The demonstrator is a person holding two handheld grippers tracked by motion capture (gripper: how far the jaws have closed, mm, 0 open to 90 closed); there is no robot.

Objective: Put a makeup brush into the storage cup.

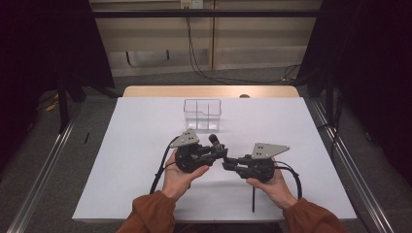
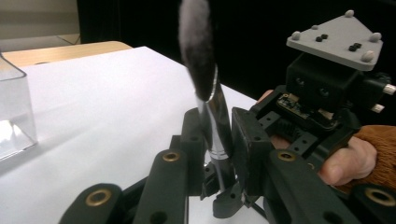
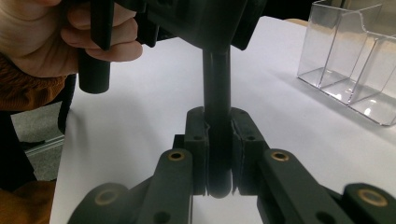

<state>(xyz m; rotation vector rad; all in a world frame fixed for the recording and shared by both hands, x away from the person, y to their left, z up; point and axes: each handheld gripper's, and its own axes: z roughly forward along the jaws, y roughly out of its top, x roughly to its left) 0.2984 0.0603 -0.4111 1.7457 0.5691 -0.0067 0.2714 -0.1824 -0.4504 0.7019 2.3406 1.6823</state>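
A makeup brush (image 1: pixel 214 141) with dark bristles, a silver ferrule and a black handle is held above the white table between both grippers. My left gripper (image 1: pixel 221 153) is shut on it: in the left gripper view the pads clamp the ferrule (image 2: pixel 215 122), and the bristles (image 2: pixel 196 46) stand up above the jaws. My right gripper (image 1: pixel 229 164) is shut on the black handle (image 3: pixel 217 88), whose rounded end sits between the pads. The two grippers face each other almost tip to tip at the table's middle.
A clear plastic organiser (image 1: pixel 202 114) with several compartments stands empty behind the grippers, toward the far edge. White sheet (image 1: pixel 141 141) covers the table. A black cable (image 1: pixel 160 170) trails from each gripper toward the front edge. Dark curtains flank the table.
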